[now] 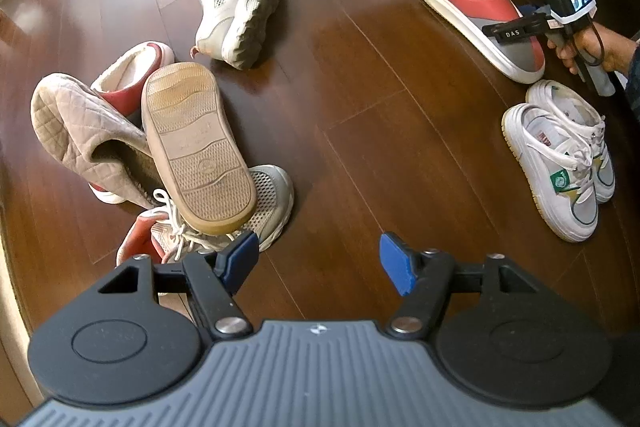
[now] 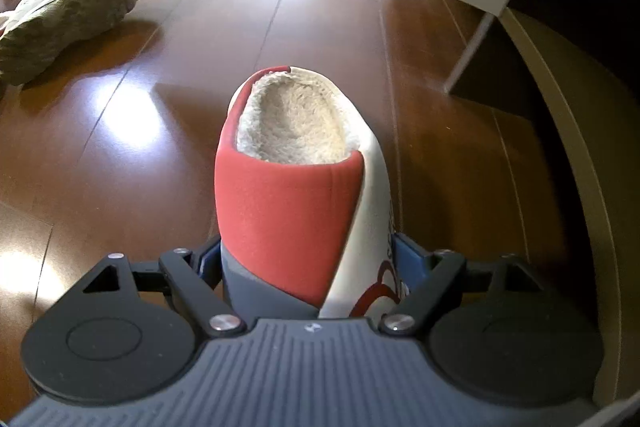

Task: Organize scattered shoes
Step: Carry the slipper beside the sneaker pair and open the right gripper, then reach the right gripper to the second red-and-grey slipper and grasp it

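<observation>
Right claw (image 2: 307,263): blue pads flank the toe of a red, grey and white fleece-lined slipper (image 2: 296,187) on the dark wooden floor (image 2: 120,131); contact unclear. Left claw (image 1: 318,261) wide, empty, above bare floor. Beside it, a pile topped by a tan quilted slipper, sole up (image 1: 196,143). White sneaker pair (image 1: 560,155) near the right claw.

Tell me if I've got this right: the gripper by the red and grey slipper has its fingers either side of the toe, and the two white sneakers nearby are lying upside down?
Not quite. The white sneakers stand upright, side by side, laces up, as the left wrist view shows. The rest holds: the right gripper has its fingers either side of the toe of the red and grey slipper.
</observation>
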Demonstrator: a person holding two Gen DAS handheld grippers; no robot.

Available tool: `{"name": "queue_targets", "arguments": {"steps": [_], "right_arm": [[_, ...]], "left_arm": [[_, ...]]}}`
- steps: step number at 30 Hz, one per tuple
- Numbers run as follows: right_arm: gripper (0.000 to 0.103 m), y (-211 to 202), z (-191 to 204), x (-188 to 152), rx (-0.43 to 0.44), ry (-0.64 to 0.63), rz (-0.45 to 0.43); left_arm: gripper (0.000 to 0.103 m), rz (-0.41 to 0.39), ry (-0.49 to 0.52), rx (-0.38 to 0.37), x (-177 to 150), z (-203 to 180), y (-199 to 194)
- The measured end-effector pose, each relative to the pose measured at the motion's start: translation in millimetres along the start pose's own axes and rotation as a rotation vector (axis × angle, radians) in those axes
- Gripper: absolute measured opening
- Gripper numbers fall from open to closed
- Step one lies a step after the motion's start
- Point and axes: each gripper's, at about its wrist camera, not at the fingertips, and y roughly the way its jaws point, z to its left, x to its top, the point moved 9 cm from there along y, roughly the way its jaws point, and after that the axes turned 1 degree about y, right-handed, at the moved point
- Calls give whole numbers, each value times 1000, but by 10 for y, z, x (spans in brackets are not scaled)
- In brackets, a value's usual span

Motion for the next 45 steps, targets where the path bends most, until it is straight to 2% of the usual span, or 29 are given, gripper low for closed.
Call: {"name": "queue_targets", "arguments": {"steps": [3, 5, 8, 9, 11, 13, 20, 24, 27, 28, 29, 30, 32, 35, 41, 45], "right_arm": [[96, 31, 26, -54, -50, -32, 50], [96, 38, 42, -58, -88, -80, 58], [98, -396, 107, -19, -118, -3, -63], [98, -553, 134, -23, -102, 39, -94], [99, -942, 260, -99, -10, 122, -139], [99, -1248, 383, -191, 54, 160, -159], [100, -2404, 701, -403, 159, 160, -274], [100, -2945, 734, -252, 204, 228, -331], [101, -3266, 826, 61, 232, 297, -358], [101, -3305, 867, 144, 233, 314, -356], [102, -3329, 904, 220, 236, 329, -354], [102, -3347, 980, 327, 249, 347, -347], [102, -3286, 1200, 531, 291, 355, -324], [102, -3024, 1517, 677, 321, 307, -267], [102, -1893, 2367, 747, 357, 73, -82], [102, -1169, 2720, 833, 404, 19, -22]], "left_arm": [[69, -10, 4, 15, -23, 19, -62], [69, -25, -5, 28, -34, 59, -127], [69, -43, -36, 40, -70, 141, -231], [69, -48, -49, 42, -88, 173, -265], [69, -50, -76, 46, -139, 240, -317], [69, -53, -113, 54, -226, 345, -397], [69, -128, -234, 162, -671, 806, -875], [69, -156, -258, 243, -947, 1042, -1168], [69, -165, -229, 258, -977, 1145, -1351], [74, -182, -204, 270, -948, 1175, -1395], [82, -200, -177, 289, -914, 1210, -1432], [85, -218, -155, 309, -866, 1254, -1441], [86, -235, -130, 326, -765, 1335, -1386], [86, -210, -122, 288, -478, 1539, -1019], [85, -162, -53, 243, 252, 1885, -179], [81, -128, 52, 253, 1052, 2217, 390]]}}
